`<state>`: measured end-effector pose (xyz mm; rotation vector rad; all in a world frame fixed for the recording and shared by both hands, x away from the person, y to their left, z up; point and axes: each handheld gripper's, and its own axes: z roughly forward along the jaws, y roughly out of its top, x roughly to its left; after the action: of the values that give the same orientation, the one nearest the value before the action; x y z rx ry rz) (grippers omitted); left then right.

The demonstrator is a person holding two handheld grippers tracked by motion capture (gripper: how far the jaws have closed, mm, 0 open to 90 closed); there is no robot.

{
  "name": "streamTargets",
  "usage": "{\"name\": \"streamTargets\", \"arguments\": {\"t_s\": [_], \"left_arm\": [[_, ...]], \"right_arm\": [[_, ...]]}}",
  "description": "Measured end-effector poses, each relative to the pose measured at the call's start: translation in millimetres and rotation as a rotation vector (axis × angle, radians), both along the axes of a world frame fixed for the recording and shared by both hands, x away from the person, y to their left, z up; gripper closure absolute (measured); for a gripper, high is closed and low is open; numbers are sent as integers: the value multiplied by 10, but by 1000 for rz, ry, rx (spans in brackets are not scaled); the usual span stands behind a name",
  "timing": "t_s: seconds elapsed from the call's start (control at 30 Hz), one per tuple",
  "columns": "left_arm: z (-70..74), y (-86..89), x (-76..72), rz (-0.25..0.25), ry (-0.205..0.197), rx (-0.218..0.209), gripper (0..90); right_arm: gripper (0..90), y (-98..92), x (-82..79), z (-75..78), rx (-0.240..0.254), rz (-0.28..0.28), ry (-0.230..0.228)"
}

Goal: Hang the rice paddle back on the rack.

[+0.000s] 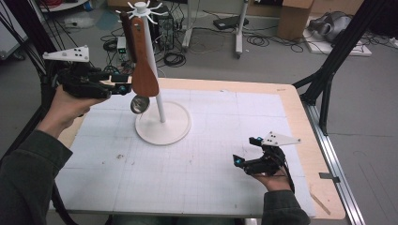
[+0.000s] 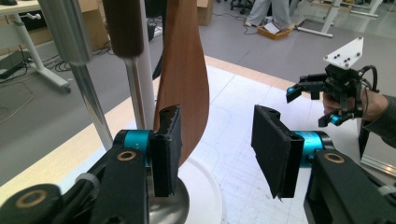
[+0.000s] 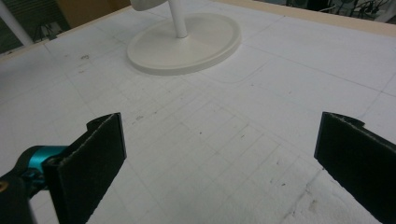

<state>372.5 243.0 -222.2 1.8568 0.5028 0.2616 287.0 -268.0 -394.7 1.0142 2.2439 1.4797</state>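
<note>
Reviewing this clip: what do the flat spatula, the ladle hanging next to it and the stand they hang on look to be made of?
Spatula: wood, likely with a smooth satin finish; even reddish-brown with a soft sheen.
Ladle: polished metal bowl and shaft, probably steel, since it mirrors its surroundings; its dark brown handle could be wood or plastic.
Stand: matte white, uniform colour on pole and round base; plastic or painted metal, hard to tell.

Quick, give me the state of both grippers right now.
Left gripper: open, holding nothing, beside the wooden spatula hanging on the rack.
Right gripper: open wide, holding nothing, above the white mat.
</note>
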Motion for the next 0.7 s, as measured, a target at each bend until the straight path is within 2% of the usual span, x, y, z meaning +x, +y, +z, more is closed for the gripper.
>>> {"name": "streamTargets", "arguments": {"t_s": [0.3,0.47,0.7], "left_arm": [[-156,-16,-100,0,2,24,460],[-277,3,-159,9,2,21,412],[-473,46,-241,15,26,11,377]], "right_arm": [[11,1,5,-6,-6,1,-2],[11,4,7,-8,-7,-1,0],[11,14,17,-13,-11,2,0]]}}
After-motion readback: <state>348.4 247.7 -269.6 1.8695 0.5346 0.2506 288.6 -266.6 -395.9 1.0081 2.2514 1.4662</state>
